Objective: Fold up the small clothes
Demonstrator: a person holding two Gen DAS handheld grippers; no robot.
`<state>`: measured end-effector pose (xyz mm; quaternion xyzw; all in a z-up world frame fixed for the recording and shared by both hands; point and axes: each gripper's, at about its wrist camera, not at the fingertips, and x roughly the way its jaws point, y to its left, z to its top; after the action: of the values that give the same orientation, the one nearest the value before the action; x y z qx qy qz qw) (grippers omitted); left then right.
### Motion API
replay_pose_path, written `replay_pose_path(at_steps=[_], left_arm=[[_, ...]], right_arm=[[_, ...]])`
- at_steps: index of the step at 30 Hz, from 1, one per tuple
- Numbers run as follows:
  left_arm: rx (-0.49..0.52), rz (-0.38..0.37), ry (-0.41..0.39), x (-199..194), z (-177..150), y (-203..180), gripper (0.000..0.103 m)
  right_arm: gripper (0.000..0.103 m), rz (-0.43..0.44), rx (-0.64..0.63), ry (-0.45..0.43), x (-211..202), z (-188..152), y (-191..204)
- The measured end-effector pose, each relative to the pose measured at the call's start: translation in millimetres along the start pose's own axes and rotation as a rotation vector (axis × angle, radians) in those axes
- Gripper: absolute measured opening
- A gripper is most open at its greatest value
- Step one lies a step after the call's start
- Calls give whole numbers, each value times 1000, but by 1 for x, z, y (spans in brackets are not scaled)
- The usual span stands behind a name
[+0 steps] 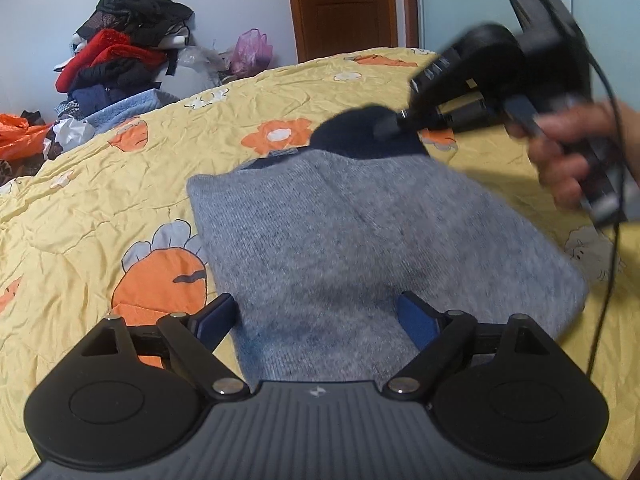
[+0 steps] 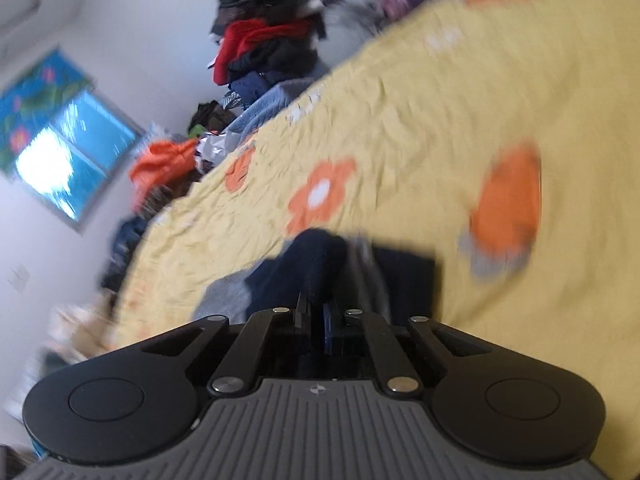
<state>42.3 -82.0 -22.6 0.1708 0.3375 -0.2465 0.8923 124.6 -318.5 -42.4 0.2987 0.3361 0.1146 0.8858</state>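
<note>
Your left gripper [image 1: 316,320] hangs low in the left wrist view with its jaws spread wide, one blue pad on each side of the grey sweater [image 1: 360,240] and nothing pinched between them. The sweater lies in the middle of that frame on the yellow flowered bedspread [image 1: 100,184], its dark navy part [image 1: 360,132] at the far end. Your right gripper [image 1: 384,128], held in your hand [image 1: 568,160] at the upper right, has its jaws drawn together on that navy part. In the blurred right wrist view the navy cloth [image 2: 304,264] sits just ahead of the closed fingers [image 2: 302,312]. A pile of clothes [image 1: 124,52] stands upper left.
</note>
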Motion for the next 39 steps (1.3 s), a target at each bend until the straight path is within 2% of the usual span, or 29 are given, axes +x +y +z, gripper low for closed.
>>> replay_pose_path(at_steps=[2, 3, 5, 6, 8, 9, 10, 11, 17, 20, 23, 24, 26, 27, 28, 29, 30, 31, 32, 35, 39], left_arm=[[9, 4, 1, 0, 1, -1, 89], [9, 3, -3, -2, 2, -1, 89], [-18, -1, -30, -7, 4, 6, 89], [-43, 2, -43, -10, 6, 12, 89], [-99, -10, -51, -10, 11, 29, 90], [-135, -23, -45, -8, 14, 40, 90], [-174, -40, -34, -5, 17, 50, 90], [-212, -67, -25, 0, 19, 61, 90], [-499, -312, 56, 51, 29, 120, 90], [-650, -434, 100, 81, 29, 140, 89], [-693, -503, 104, 99, 33, 142, 89], [-680, -502, 96, 102, 36, 140, 89], [-653, -496, 60, 106, 41, 136, 87], [-653, -484, 43, 110, 42, 136, 84], [-654, -471, 33, 113, 45, 136, 74], [-657, -462, 28, 117, 47, 137, 62], [-663, -447, 26, 121, 49, 139, 54], [-661, -425, 29, 122, 50, 140, 33], [-649, -409, 31, 123, 52, 139, 23], [-556, -366, -17, 110, 57, 131, 18], [-400, -292, -114, 83, 75, 110, 17]], right_arm=[[15, -78, -149, -6, 4, 10, 14], [15, -92, -210, 37, 10, 12, 19], [18, -146, -262, 68, 16, 9, 22], [24, -170, -266, 60, 13, 8, 21], [45, -192, -228, 12, -3, 5, 14], [65, -181, -189, -16, -14, 5, 6], [75, -163, -150, -36, -24, 4, -2], [75, -139, -115, -43, -32, 3, -10], [75, -17, -23, 119, -22, -9, -40], [75, 90, 13, 135, -11, -9, -42], [75, 172, 23, 155, 9, -5, -38], [73, 190, 22, 155, 16, -4, -36], [63, 186, 25, 153, 26, 0, -32], [54, 175, 18, 152, 32, 2, -29], [45, 161, 13, 152, 36, 4, -27], [41, 149, 15, 150, 41, 5, -25], [36, 139, 17, 146, 43, 6, -25], [32, 126, 9, 138, 43, 7, -23], [31, 112, -15, 128, 42, 6, -20], [29, 76, -117, 89, 33, 2, -6], [28, 65, -205, 32, 12, 5, 8]])
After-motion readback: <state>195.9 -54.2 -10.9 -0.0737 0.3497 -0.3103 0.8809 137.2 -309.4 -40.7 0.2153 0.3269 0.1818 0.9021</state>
